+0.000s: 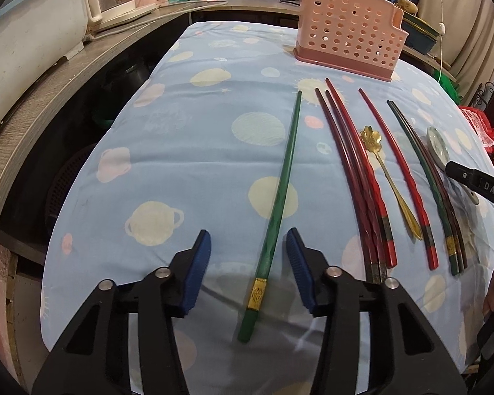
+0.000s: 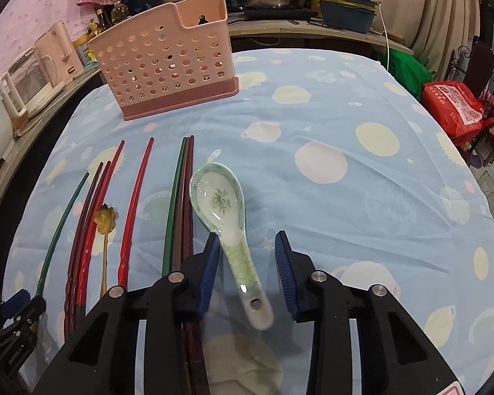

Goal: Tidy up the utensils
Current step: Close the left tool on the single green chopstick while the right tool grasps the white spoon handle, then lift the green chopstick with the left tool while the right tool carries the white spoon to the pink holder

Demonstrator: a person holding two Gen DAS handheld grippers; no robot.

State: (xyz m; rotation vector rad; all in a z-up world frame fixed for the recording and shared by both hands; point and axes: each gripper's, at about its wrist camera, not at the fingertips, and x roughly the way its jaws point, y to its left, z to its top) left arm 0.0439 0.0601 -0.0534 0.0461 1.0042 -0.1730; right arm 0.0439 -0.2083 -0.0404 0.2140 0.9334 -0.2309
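**Both grippers astride a first utensil, holder not yet loaded**

Sorting looks barely begun: the pink perforated plastic utensil holder [image 2: 168, 56] stands well ahead of both tools, and nothing shows above its rim or through its holes, so I judge it unfilled. Every utensil in view lies on the pale blue planet-print tablecloth [image 1: 194, 151].

The left gripper [image 1: 248, 271] is partly open, blue pads either side of the lone dark green chopstick [image 1: 281, 187] with a gap on each side; nothing is clamped. That chopstick's long axis runs almost straight away from the gripper, thin tip toward the holder, gold-banded butt nearest the jaws.

The right gripper [image 2: 247, 275] is likewise partly open around the handle of the pale green ceramic soup spoon [image 2: 229, 230]. The left pad sits at or just beside the handle; the right pad stands clear. The spoon points bowl-forward, angled slightly left, holed handle end nearest.

Left to sort, between the two grippers: red and maroon chopsticks [image 1: 355, 171], a gold flower-headed teaspoon [image 1: 390, 181], a single red chopstick [image 1: 400, 168] and a mixed green-and-brown bundle [image 1: 428, 177]
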